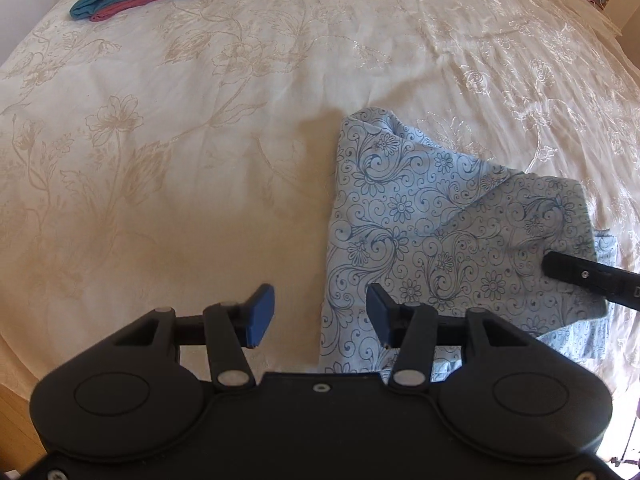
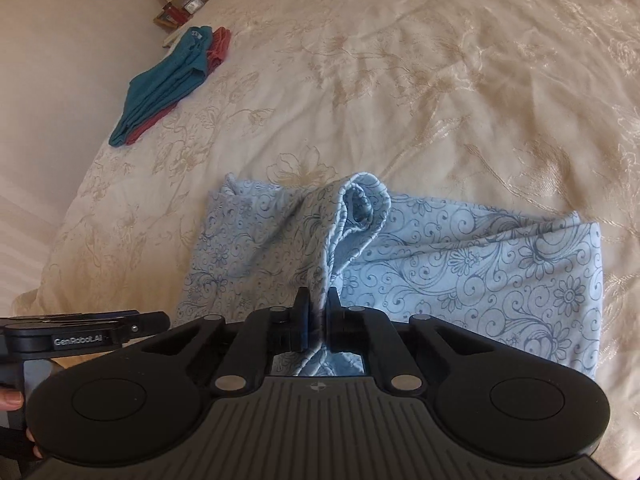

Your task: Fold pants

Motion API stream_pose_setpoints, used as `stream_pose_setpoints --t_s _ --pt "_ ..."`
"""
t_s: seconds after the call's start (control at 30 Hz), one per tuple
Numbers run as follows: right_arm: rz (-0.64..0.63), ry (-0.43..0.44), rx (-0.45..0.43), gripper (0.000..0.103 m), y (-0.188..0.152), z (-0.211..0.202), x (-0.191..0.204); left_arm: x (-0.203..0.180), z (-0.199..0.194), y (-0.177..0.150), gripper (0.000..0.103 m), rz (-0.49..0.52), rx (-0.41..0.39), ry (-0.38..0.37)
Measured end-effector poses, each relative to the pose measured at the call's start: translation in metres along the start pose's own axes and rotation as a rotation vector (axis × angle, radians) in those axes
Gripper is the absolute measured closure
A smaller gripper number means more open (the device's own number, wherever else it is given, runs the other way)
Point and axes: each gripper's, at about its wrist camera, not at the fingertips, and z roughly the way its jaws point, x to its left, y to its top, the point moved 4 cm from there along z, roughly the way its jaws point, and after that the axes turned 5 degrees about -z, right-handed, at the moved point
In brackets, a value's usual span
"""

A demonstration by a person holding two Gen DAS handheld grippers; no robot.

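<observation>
Light blue pants (image 1: 432, 224) with a dark swirl-and-flower print lie partly folded on the bed, also in the right wrist view (image 2: 460, 276). My left gripper (image 1: 320, 314) is open and empty, hovering over the pants' left edge. My right gripper (image 2: 318, 304) is shut on a bunched fold of the pants and lifts it into a ridge. It shows in the left wrist view as a black finger (image 1: 592, 280) at the right edge of the pants. The left gripper's body (image 2: 80, 330) shows at the lower left of the right wrist view.
The bed has a cream bedspread (image 1: 180, 140) with a pale floral print. A folded teal garment (image 2: 160, 88) lies on a red one (image 2: 218, 46) at the far left side of the bed. A nightstand with small items (image 2: 180, 8) stands beyond it.
</observation>
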Motion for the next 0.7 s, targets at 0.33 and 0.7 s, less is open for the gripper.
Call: stream_pose_setpoints --t_s 0.33,0.7 --pt "0.027 -0.234 0.003 0.096 -0.024 -0.049 -0.065 -0.023 -0.002 -0.004 0.046 0.001 -0.033 -0.006" --pt "0.034 -0.257 0.028 0.080 -0.028 -0.042 -0.092 -0.087 0.016 -0.009 0.045 0.132 -0.039 -0.068"
